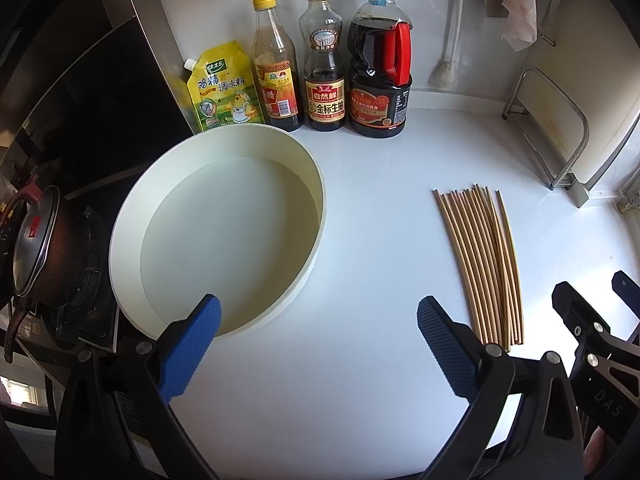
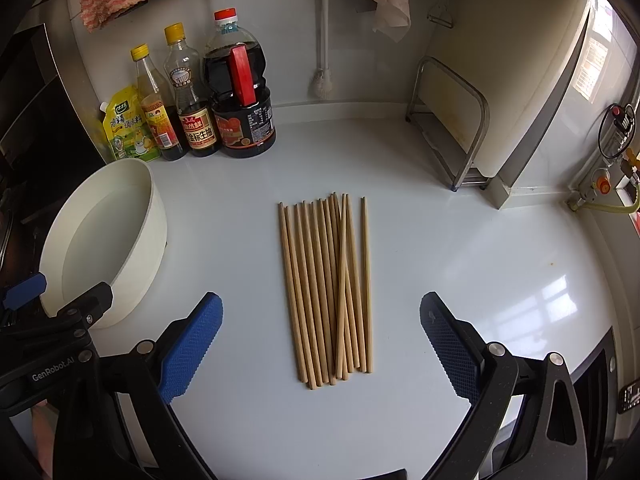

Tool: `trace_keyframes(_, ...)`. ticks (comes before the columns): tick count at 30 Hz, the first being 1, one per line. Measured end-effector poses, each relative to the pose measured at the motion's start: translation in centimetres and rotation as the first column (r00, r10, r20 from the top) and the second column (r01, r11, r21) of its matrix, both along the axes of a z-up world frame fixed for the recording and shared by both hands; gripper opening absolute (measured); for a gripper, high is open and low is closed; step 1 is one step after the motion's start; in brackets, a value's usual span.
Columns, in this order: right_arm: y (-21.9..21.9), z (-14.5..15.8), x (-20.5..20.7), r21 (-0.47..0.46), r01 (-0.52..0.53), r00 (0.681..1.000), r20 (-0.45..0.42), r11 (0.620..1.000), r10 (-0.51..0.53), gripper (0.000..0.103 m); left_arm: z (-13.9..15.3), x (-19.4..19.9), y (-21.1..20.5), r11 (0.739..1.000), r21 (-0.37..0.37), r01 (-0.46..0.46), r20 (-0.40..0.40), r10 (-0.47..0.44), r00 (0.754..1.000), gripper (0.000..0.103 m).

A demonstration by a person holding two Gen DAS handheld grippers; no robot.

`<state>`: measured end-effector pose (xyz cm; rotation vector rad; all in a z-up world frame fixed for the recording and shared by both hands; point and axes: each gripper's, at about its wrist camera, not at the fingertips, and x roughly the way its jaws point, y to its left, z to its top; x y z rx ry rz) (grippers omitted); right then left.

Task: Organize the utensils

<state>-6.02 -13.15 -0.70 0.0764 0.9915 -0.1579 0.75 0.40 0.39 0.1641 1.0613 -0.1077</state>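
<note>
Now, step: I judge I must first pick chopsticks [image 2: 328,292] with my right gripper [image 2: 320,344], low and across the bundle, so none roll.
Grippers: right and left gripper [image 1: 318,354] both wide open, empty.
Chopsticks: pale wood, roughly parallel, one crossing, flat on counter [image 2: 480,280].
Bowl [image 1: 132,208]: white, empty, left of them, apart.
</note>
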Motion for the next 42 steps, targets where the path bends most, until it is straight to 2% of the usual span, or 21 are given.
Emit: trace_keyframes(42,1.1,0.4,-0.7,-0.004,0.001,1.0,0.016,1.0,-0.001,0.095,0.0,-0.9,-0.4,1.0,0.003,0.004,0.012,-0.004,1.0,0.097)
